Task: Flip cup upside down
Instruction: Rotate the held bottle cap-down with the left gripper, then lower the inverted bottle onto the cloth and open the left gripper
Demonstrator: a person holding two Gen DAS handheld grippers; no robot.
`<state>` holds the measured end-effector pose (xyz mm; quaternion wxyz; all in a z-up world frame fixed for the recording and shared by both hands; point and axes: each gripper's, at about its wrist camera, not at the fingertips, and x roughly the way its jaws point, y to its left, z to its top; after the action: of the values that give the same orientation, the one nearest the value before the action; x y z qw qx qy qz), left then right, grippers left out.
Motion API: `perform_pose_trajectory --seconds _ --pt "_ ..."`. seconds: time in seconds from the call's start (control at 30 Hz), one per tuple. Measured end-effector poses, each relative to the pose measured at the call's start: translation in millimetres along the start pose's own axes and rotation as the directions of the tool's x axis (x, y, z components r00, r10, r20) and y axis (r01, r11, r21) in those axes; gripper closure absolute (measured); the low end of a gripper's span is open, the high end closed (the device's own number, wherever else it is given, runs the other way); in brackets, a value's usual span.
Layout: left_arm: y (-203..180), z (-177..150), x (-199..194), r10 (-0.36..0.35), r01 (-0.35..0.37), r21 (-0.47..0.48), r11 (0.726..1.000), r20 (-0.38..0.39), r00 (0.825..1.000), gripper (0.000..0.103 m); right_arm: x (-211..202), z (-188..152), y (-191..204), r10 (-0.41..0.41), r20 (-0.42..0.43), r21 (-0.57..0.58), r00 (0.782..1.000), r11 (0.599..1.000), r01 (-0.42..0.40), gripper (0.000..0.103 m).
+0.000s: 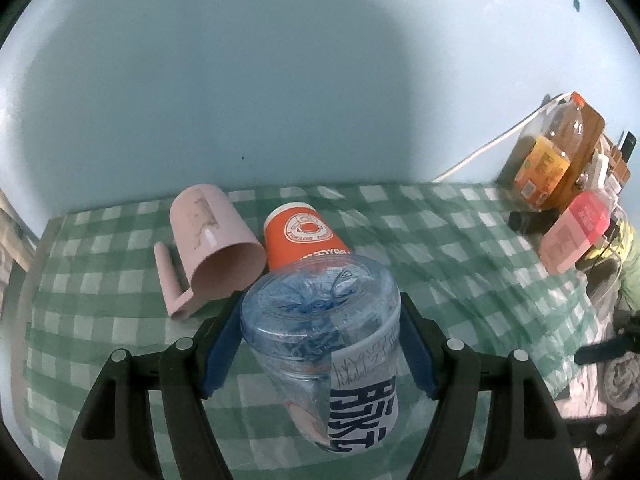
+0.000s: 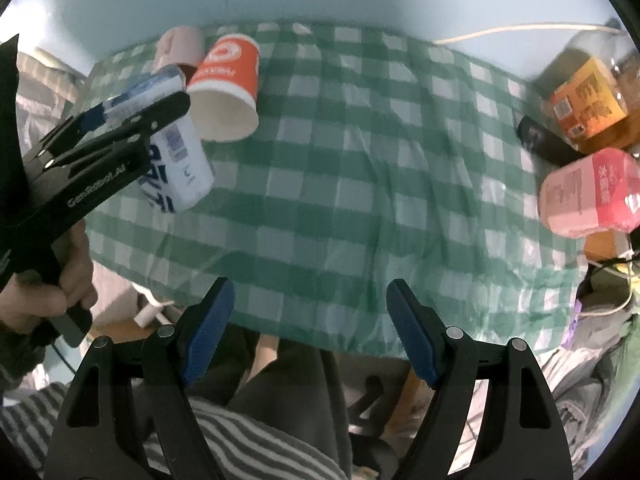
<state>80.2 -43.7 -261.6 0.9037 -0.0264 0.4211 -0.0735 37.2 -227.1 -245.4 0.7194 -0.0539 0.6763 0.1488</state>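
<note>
Already the left gripper [image 1: 320,332] clamps the clear plastic cup [image 1: 324,344], lifted and tilted just in front of the orange paper cup [image 1: 302,238]. Its slick wall could slip while turning, or bump that neighbour. Right gripper [image 2: 308,332] hangs released, well short of the orange cup.

Black plastic two-finger grippers [image 2: 308,332] with ribbed blue pads [image 2: 208,332] and silver screws are seen. White lettering is printed on the left gripper [image 2: 120,120]. A bare-skinned hand [image 2: 60,280] is shown.
</note>
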Motion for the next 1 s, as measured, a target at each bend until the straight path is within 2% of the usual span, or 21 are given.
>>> perform_pose_trajectory --seconds 0.2,0.3,0.5,0.7,0.83,1.0 --pt "-1.8 -16.5 2.2 -0.012 0.012 -0.002 1.0 0.082 0.997 0.029 11.6 -20.3 4.8 0.004 -0.022 -0.004 1.0 1.0 -0.004 0.024" --pt "0.7 -24.0 4.5 -0.016 0.018 -0.021 1.0 0.074 0.997 0.029 8.4 -25.4 8.9 0.004 0.02 0.0 1.0 1.0 -0.004 0.024" --pt "-4.7 -41.2 -2.7 -0.005 0.003 0.018 1.0 0.086 0.996 0.029 -3.4 -24.4 13.3 0.038 0.095 0.018 0.995 0.999 -0.04 0.024" --pt "-15.3 -51.2 -5.3 -0.017 0.015 0.061 0.998 0.037 0.999 0.028 2.3 -21.9 13.7 0.036 0.082 0.026 0.996 0.999 -0.038 0.024" --pt "-16.4 -57.4 -6.0 -0.02 0.02 0.045 0.999 0.005 1.0 0.025 -0.2 -24.7 12.8 0.036 0.087 0.025 0.996 0.999 -0.038 0.024" --pt "-17.9 -57.6 -11.7 -0.022 0.023 0.045 0.999 -0.029 0.999 0.012 1.0 -27.4 12.7 0.043 0.084 0.029 0.996 0.999 -0.046 0.024"
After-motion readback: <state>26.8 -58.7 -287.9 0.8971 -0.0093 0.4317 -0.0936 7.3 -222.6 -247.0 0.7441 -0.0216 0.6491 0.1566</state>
